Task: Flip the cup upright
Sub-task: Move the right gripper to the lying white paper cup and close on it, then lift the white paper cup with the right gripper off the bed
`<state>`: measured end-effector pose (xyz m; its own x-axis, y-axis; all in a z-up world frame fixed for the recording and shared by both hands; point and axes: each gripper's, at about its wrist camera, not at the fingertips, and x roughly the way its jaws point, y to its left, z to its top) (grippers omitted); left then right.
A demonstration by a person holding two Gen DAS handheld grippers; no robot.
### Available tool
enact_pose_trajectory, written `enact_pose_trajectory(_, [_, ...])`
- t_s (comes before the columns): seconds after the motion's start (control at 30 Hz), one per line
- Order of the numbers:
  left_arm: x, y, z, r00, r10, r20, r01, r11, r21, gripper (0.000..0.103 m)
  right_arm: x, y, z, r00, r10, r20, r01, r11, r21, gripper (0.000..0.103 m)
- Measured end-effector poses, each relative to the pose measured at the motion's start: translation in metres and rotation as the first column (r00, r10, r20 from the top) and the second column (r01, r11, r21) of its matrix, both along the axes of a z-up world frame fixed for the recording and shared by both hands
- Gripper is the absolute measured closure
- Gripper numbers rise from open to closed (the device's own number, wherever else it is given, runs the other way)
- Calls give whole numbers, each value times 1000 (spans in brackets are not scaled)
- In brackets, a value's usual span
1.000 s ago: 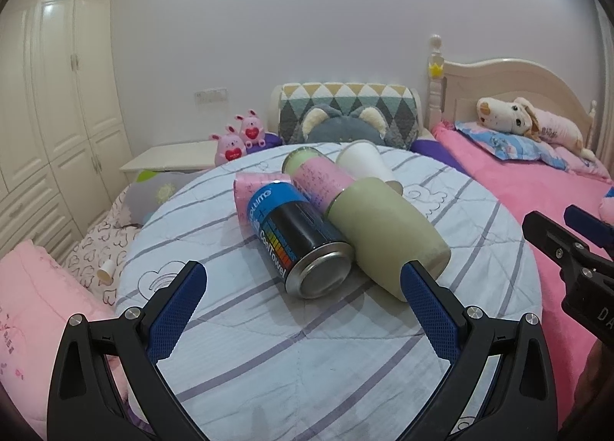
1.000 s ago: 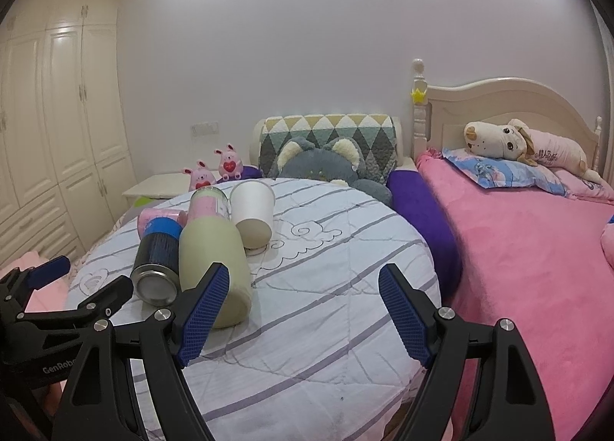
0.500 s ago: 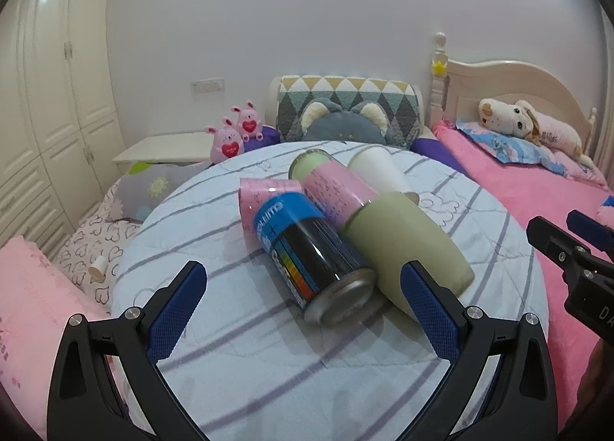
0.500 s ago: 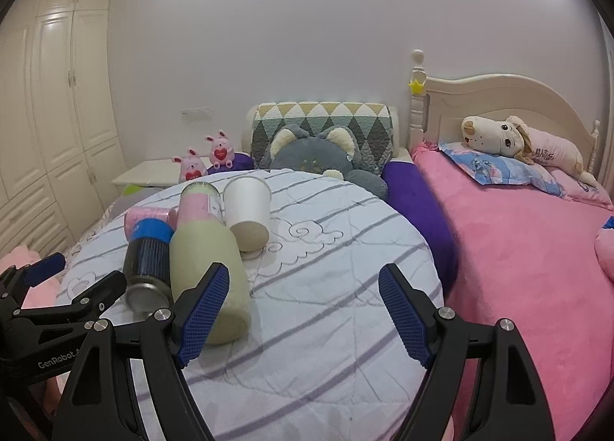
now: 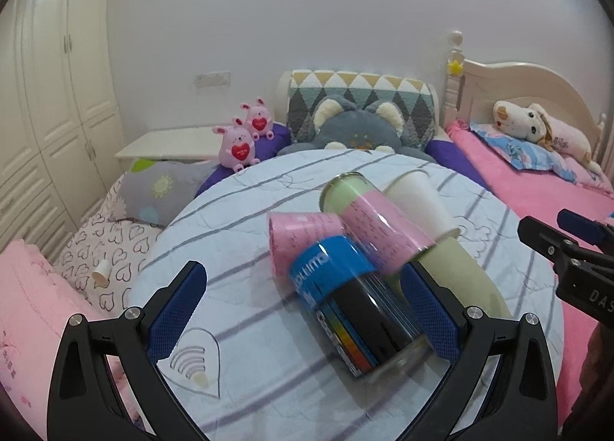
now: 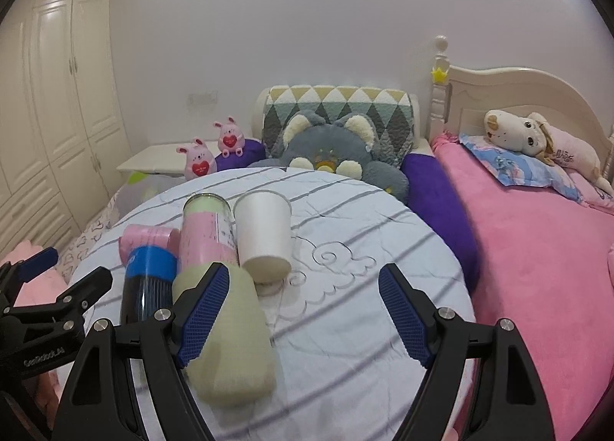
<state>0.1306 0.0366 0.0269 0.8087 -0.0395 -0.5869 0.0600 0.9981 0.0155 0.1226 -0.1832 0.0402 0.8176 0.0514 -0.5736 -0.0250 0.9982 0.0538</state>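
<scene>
Several containers lie on their sides in a cluster on the round striped table (image 5: 238, 287) (image 6: 364, 318). A white paper cup (image 6: 263, 236) (image 5: 420, 197) lies with its base toward me. Beside it lie a pink-and-green can (image 6: 207, 232) (image 5: 368, 218), a pale green cup (image 6: 226, 341) (image 5: 456, 272), a blue-and-black can (image 5: 353, 306) (image 6: 147, 287) and a small pink cup (image 5: 299, 234) (image 6: 147, 239). My left gripper (image 5: 307, 310) is open, its fingers astride the blue-and-black can. My right gripper (image 6: 305, 314) is open, just short of the white cup.
A grey plush cat (image 6: 330, 149) and a patterned cushion (image 6: 337, 111) sit behind the table. Two pink bunny toys (image 5: 245, 138) stand at the back left. A pink bed (image 6: 537, 249) with a plush dog (image 6: 537, 140) lies right. White wardrobes (image 5: 46, 115) stand left.
Both grippers have drawn back and risen a little, so the cluster sits lower and nearer in the views. Both stay open. The containers have not moved on the table.
</scene>
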Motion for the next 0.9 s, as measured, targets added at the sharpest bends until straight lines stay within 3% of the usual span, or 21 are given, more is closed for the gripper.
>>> enact_pose_trajectory(0.53, [70,18,-3,992,33,-125,-33,999,3,1,99,15,-23,979,28,-203,-29,1000,-4,21])
enact_pose_trajectory(0.7, [86,18,-13,986,29,-164,-28,1000,6,1,125,15,-40,952,58,-301,-48,998,39,21])
enact_pose_trajectory(0.8, [92,17,-21,983,26,-184,-24,1000,12,1,138,15,-48,931,108,-349,-71,991,118,21])
enact_pose_trajectory(0.9, [98,20,-27,978,32,-208,-32,999,5,1,147,20,-55,913,132,-386,-93,988,120,21])
